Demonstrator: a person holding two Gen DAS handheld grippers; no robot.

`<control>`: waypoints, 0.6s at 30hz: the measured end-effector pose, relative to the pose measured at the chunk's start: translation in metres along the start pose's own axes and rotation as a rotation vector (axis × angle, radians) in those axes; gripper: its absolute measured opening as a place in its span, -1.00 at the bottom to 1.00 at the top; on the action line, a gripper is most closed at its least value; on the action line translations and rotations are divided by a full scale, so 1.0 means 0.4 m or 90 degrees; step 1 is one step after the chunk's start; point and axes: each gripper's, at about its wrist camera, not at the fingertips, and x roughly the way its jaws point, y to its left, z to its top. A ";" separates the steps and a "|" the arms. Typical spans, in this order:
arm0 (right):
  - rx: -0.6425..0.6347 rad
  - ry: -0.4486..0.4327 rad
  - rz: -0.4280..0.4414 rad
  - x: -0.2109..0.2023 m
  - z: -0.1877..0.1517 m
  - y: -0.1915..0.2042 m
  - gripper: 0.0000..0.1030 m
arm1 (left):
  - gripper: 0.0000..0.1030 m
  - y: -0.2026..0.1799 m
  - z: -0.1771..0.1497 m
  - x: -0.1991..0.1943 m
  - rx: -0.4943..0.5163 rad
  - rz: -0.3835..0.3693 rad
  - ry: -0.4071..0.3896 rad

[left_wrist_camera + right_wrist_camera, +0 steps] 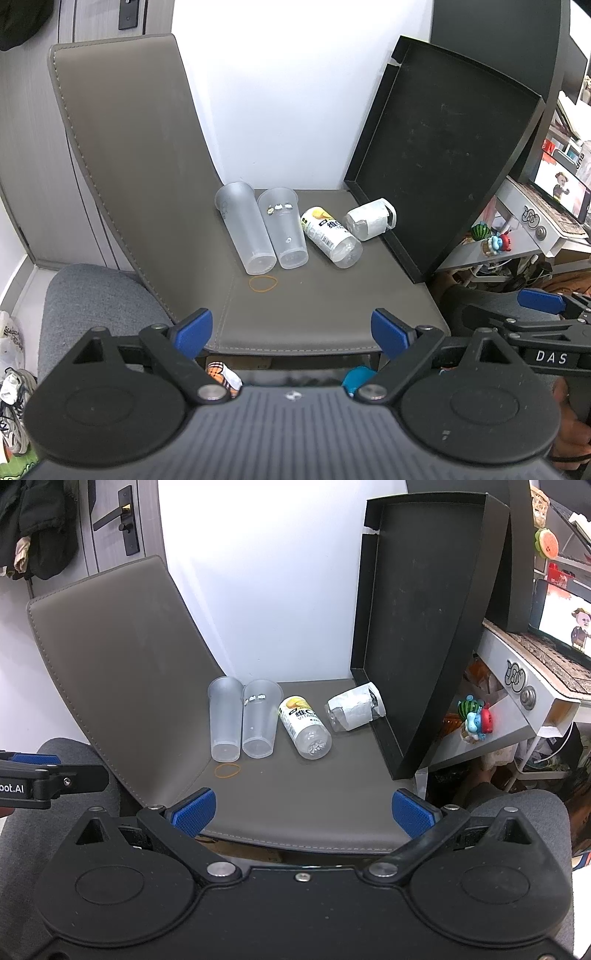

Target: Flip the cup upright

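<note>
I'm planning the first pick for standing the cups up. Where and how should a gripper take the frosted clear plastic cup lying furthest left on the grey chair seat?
Grip the frosted clear plastic cup across its mid-body, from above. It lies on its side, base toward the camera, so both fingers must straddle it. The neighbouring clear cup with stickers lies close alongside, leaving little room there; the left gripper, open, looks better placed.

I see two frosted, translucent plastic cups (225, 720) (259, 720) on a matt grey leather-look chair seat (314, 794) with pale stitching. The bottle (304, 727) is clear glossy plastic, paper-labelled. My gripper pads (194, 812) are blue, finely textured; the tray (417, 627) is matt black, dusty.
</note>
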 end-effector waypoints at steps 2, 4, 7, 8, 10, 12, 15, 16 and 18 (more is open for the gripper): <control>0.000 -0.001 0.000 0.000 0.000 0.000 1.00 | 0.79 -0.002 0.001 -0.001 0.000 0.001 0.000; 0.001 -0.002 -0.001 -0.001 0.000 -0.002 1.00 | 0.79 -0.002 0.001 -0.001 0.000 0.000 0.000; 0.002 -0.003 -0.001 -0.002 -0.001 -0.004 1.00 | 0.79 -0.002 0.001 -0.001 0.001 0.001 0.001; 0.001 -0.003 -0.001 -0.002 -0.001 -0.003 1.00 | 0.79 -0.002 0.001 -0.001 0.001 0.001 0.001; 0.004 -0.003 -0.001 -0.001 -0.001 -0.005 1.00 | 0.79 -0.001 0.000 -0.001 0.001 0.000 0.001; 0.006 -0.002 -0.001 -0.001 -0.002 -0.007 1.00 | 0.79 -0.002 0.001 -0.001 0.001 0.001 0.001; 0.005 -0.004 -0.002 -0.003 -0.001 -0.007 1.00 | 0.79 -0.002 0.000 0.000 0.002 0.001 0.000; 0.005 -0.005 -0.002 -0.003 -0.001 -0.008 1.00 | 0.79 -0.003 -0.001 0.000 0.001 0.001 0.000; 0.007 -0.004 -0.002 -0.001 -0.002 -0.009 1.00 | 0.79 -0.003 -0.001 0.000 0.001 0.001 0.000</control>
